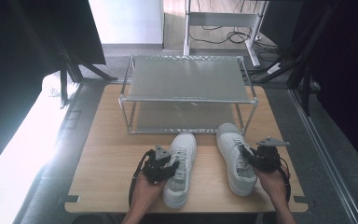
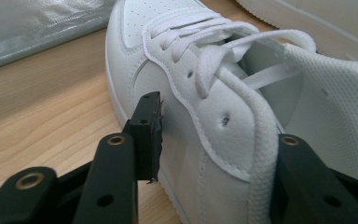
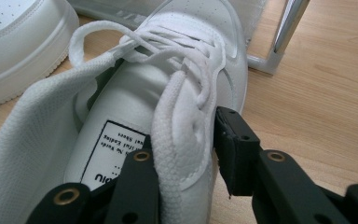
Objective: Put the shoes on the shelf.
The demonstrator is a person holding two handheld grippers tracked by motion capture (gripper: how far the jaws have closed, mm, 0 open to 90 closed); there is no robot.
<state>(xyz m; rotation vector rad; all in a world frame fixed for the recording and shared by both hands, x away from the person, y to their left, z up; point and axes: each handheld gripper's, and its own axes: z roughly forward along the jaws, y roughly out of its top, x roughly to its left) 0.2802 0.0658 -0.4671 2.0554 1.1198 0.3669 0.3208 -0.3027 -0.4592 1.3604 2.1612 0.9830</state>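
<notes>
Pale wood table (image 1: 107, 163), two smooth white sneakers, each black tool gripping one's padded collar.

Two white shoes (image 1: 182, 168) (image 1: 235, 156) in smooth matt leather with woven cloth collars are sitting on a pale wood-grain table (image 1: 107, 163), beside a shiny metal-framed rack (image 1: 189, 79).

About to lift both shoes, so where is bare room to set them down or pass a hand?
The rack's top shelf is bare, and so is the lower shelf. Bare table lies left of the left shoe. The gap between it and the right shoe is narrow, and both tongs crowd the front edge.
</notes>
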